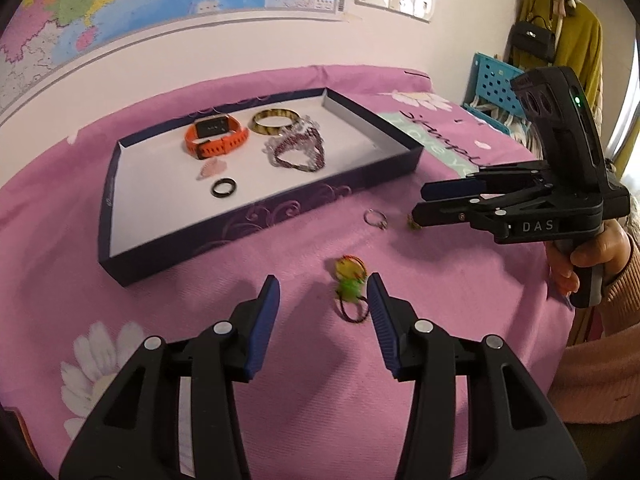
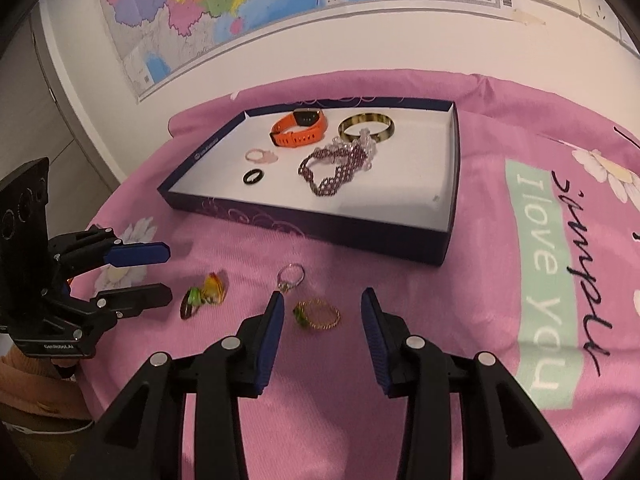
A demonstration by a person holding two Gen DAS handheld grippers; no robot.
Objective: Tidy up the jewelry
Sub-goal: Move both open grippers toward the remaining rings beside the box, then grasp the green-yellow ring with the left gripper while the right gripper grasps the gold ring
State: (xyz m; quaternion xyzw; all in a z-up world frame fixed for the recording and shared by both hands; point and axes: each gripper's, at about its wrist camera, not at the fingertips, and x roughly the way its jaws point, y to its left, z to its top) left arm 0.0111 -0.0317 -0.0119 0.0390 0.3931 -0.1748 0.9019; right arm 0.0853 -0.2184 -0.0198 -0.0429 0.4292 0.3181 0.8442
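Observation:
My left gripper [image 1: 323, 280] is open above the pink cloth. A hair tie with a yellow and green charm [image 1: 349, 282] lies on the cloth just inside its right finger, untouched. My right gripper [image 2: 322, 294] is open too, and a gold ring with a green stone [image 2: 319, 314] lies on the cloth between its fingers. A silver ring [image 2: 292, 276] rests just beyond its left fingertip. The navy tray [image 2: 320, 228] holds an orange watch [image 2: 300, 126], a gold bangle [image 2: 366, 128], purple beaded bracelets [image 2: 336, 168], a pink ring [image 2: 260, 155] and a black ring [image 2: 254, 176].
A pink flowered cloth [image 1: 440, 280] covers the round table. The wall with a map stands close behind the tray [image 1: 240, 224]. At the right of the left wrist view are a hand [image 1: 588, 256] on the right gripper [image 1: 418, 202], a blue basket [image 1: 492, 80] and hanging clothes.

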